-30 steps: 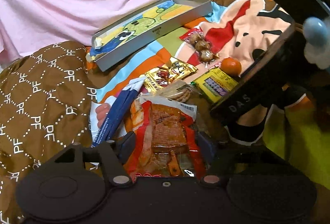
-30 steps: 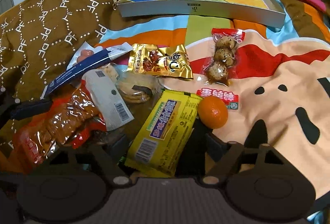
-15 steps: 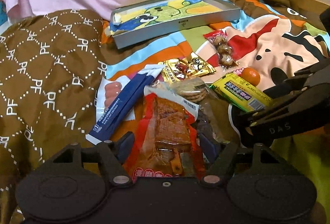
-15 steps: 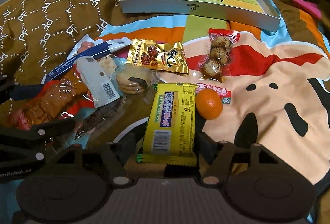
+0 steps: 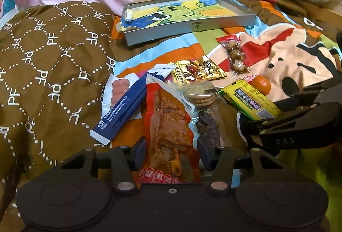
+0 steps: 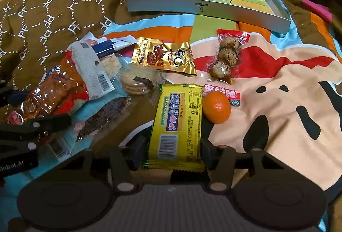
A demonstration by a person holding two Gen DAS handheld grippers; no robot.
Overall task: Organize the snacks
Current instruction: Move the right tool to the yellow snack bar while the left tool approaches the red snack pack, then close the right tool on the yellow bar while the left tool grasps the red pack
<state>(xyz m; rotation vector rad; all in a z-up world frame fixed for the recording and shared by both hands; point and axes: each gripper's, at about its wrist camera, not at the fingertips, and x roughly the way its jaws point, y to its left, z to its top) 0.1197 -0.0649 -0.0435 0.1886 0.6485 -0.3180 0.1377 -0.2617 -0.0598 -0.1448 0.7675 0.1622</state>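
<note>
Snacks mid-pickup — left claw (image 5: 171, 154) just narrowed onto red meat pack (image 5: 168, 131), right claw (image 6: 173, 154) onto yellow biscuit pack (image 6: 179, 125). Next, prob.: lift both, carry to tray (image 6: 205, 10) — grip firmness unclear.

A yellow packet (image 6: 178, 123) with a blue label lies by an orange fruit (image 6: 216, 107); a gold packet (image 6: 164, 56); a brown quilt (image 5: 53, 65) in white diamonds; a grey tray (image 5: 192, 28) with a green cartoon.

Dim warm indoor light; soft shadows; glare on clear wrappers; strong fisheye bending at edges; corners dark.
</note>
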